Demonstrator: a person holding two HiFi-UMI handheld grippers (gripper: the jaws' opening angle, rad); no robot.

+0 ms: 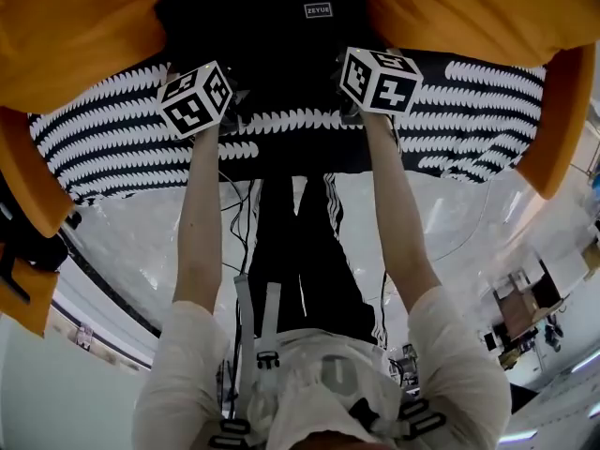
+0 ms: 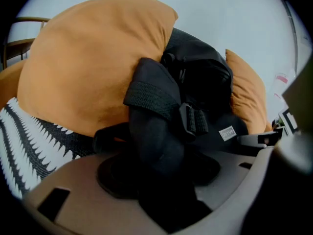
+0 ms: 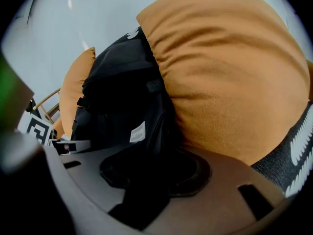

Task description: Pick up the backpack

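left gripper [image 2: 161, 190]: jaws clamp padded woven strap [image 2: 152, 129] | right gripper [image 3: 146, 192]: jaws clamp black backpack [image 3: 122, 92]

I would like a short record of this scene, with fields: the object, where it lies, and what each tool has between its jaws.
object: black backpack
place: on the striped seat cushion, between two orange pillows
left tool: closed on the shoulder strap
right tool: closed on black fabric of the backpack

Top of the backpack [image 1: 272, 54] beyond the head view's upper edge; orange cushions [image 1: 75, 36] partly out of frame too.
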